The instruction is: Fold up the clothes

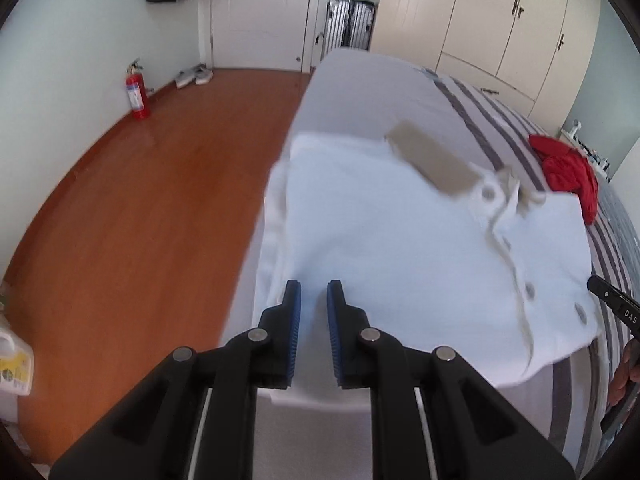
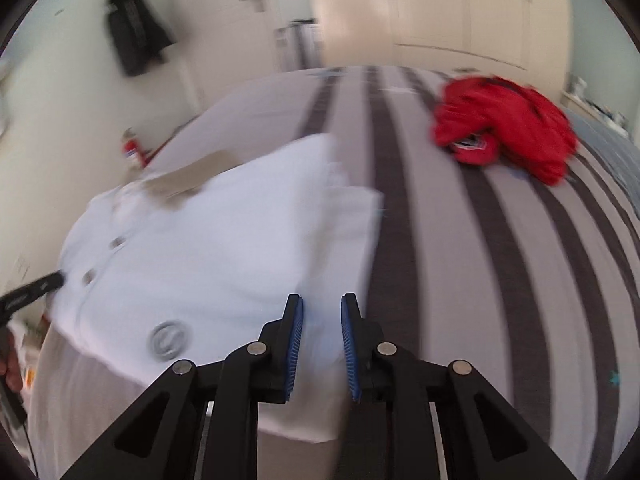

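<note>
Both grippers, left gripper [image 1: 314, 286] and right gripper [image 2: 322, 300], hover narrowly parted, empty, over the folded white shirt [image 1: 400, 248]; red garment [image 2: 508, 124] upper right on the bed [image 2: 480, 260].

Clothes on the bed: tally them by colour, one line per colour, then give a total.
White: 1, the shirt with a tan collar, lying flat near the bed's edge.
Red: 1, the garment bunched up farther along the striped bed.
Total: 2
</note>
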A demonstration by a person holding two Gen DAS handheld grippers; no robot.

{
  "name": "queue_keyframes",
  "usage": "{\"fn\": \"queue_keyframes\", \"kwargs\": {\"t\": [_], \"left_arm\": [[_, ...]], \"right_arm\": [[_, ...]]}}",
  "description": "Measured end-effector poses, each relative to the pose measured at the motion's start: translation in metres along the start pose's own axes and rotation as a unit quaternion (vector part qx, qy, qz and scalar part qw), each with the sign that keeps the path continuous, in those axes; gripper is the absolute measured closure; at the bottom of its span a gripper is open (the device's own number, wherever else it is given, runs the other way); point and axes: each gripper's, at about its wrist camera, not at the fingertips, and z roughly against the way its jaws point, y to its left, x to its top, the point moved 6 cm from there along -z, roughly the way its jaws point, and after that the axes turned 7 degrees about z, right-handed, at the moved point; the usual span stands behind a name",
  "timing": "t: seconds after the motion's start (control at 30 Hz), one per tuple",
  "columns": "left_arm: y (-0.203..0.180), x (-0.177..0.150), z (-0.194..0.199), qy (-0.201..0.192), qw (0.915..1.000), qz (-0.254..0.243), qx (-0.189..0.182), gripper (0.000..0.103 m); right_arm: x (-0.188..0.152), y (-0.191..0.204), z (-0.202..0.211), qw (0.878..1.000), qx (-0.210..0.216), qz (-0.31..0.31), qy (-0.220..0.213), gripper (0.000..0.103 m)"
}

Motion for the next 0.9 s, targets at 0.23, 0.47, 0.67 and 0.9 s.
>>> {"fn": "queue_keyframes", "kwargs": {"t": [0.23,0.47,0.67,0.9], "left_arm": [[-0.039,0.044,-0.032,-0.003,0.9988,-0.043,-0.021,0.092],[-0.016,0.044,-0.063,0.025,0.9984,-0.049,0.015,0.092],[-0.008,0.065,-0.063,-0.004,0.9983,-0.044,0.038,0.092],[-0.007,0.076,-0.090,0.016,0.9986,-0.024,0.044,0.090]], "right_arm": [[0.057,0.038,-0.011,0.997,0.046,0.049,-0.031,0.085],[0.062,0.008,-0.049,0.999,0.004,0.034,0.005,0.088],[0.074,-0.013,-0.056,1.000,-0.016,0.026,0.004,0.087],[0.097,0.028,-0.060,0.999,0.028,0.042,-0.005,0.085]]}}
